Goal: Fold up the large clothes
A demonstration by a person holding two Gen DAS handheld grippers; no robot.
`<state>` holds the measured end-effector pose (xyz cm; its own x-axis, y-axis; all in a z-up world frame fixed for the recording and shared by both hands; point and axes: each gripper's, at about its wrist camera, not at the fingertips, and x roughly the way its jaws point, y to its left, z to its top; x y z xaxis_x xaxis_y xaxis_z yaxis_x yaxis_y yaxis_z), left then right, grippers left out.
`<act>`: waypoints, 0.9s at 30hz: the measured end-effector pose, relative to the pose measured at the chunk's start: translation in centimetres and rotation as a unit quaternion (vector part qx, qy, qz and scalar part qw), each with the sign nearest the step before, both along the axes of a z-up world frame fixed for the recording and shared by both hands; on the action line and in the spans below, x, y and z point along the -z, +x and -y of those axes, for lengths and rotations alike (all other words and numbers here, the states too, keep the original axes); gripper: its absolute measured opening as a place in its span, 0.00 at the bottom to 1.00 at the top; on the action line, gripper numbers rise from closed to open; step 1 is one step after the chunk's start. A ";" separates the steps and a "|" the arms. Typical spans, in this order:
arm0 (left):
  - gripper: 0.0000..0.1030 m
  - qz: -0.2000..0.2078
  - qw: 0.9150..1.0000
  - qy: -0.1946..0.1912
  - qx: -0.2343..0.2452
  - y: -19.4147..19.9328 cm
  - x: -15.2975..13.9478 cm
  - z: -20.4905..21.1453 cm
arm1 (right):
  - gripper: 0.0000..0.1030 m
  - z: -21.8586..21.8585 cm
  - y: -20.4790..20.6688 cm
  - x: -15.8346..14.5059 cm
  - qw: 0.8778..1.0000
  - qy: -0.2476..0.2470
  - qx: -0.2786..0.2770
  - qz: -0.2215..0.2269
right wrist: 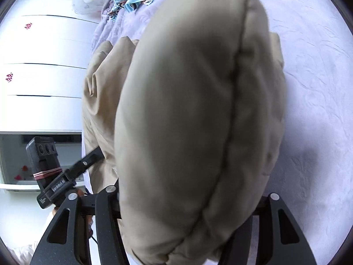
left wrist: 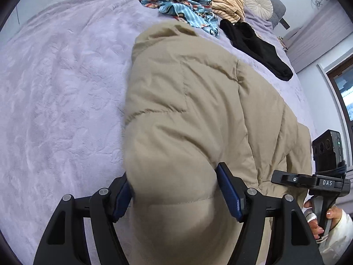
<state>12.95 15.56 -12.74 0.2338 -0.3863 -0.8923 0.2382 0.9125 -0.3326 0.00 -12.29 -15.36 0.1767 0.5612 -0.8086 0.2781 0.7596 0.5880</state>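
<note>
From the left wrist, a thick fold of the beige padded jacket (left wrist: 189, 101) is clamped between the left gripper (left wrist: 174, 195) pads, above the lavender bed cover (left wrist: 55, 88). From the right wrist, another puffy fold fills the right gripper (right wrist: 187, 207); its pads are hidden, so a firm grip cannot be told.

So the left gripper (left wrist: 174, 195) has a fat puffy fold of the beige jacket (left wrist: 198, 110) wedged between its blue-padded fingers (left wrist: 230, 195), and the rest of the jacket sprawls up the lavender bed (left wrist: 55, 88). Further up the bed there's a blue monkey-print garment (left wrist: 176, 2), a tan striped one (left wrist: 225, 2) beside it, a black piece (left wrist: 258, 48) just past the jacket's far end, and a round cream cushion (left wrist: 258, 3). Off to the lower right, the right gripper (left wrist: 308, 182) sits beside the jacket's edge with a hand (left wrist: 320, 218) on its handle.
</note>
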 end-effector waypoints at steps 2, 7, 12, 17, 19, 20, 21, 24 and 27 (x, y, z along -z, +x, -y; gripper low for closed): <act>0.70 0.033 0.999 0.010 0.000 -0.2 -1.8 -0.7 | 0.62 0.8 -1.0 -1.7 1.000 -0.030 0.008 -0.001; 0.70 0.091 0.996 0.001 -0.012 2.7 -5.0 -0.8 | 0.58 2.5 -4.5 -7.3 0.990 -0.119 0.068 0.041; 0.70 0.084 0.996 0.008 0.028 5.4 -3.6 3.5 | 0.27 -0.1 -2.5 -11.6 0.986 -0.114 0.055 0.107; 0.70 0.082 0.992 0.068 0.072 4.3 -1.6 9.6 | 0.27 -5.2 -4.1 -9.9 0.990 -0.107 -0.059 0.076; 0.70 0.080 0.992 0.070 0.074 3.9 -1.2 10.8 | 0.27 -6.9 -4.7 -8.3 0.984 -0.141 -0.092 0.052; 0.70 0.081 0.991 0.075 0.076 3.8 -1.1 11.3 | 0.27 -7.5 -4.7 -7.3 0.980 -0.164 -0.106 0.041; 0.70 0.082 0.990 0.081 0.078 3.8 -0.9 11.7 | 0.27 -7.8 -5.0 -6.5 0.973 -0.196 -0.119 0.028; 0.70 0.084 0.989 0.085 0.083 3.4 -0.8 12.3 | 0.16 -7.8 -5.3 -3.1 0.963 -0.236 -0.133 -0.006; 0.70 0.089 0.988 0.088 0.090 2.7 -1.8 12.2 | 0.14 -6.9 -5.8 -1.4 0.966 -0.224 -0.123 -0.025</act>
<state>15.65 3.31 -10.94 0.3346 -0.2782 -0.9004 0.4418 0.8902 -0.1109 -5.83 -5.37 -13.97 0.0376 0.1721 -0.9844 0.0770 0.9816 0.1745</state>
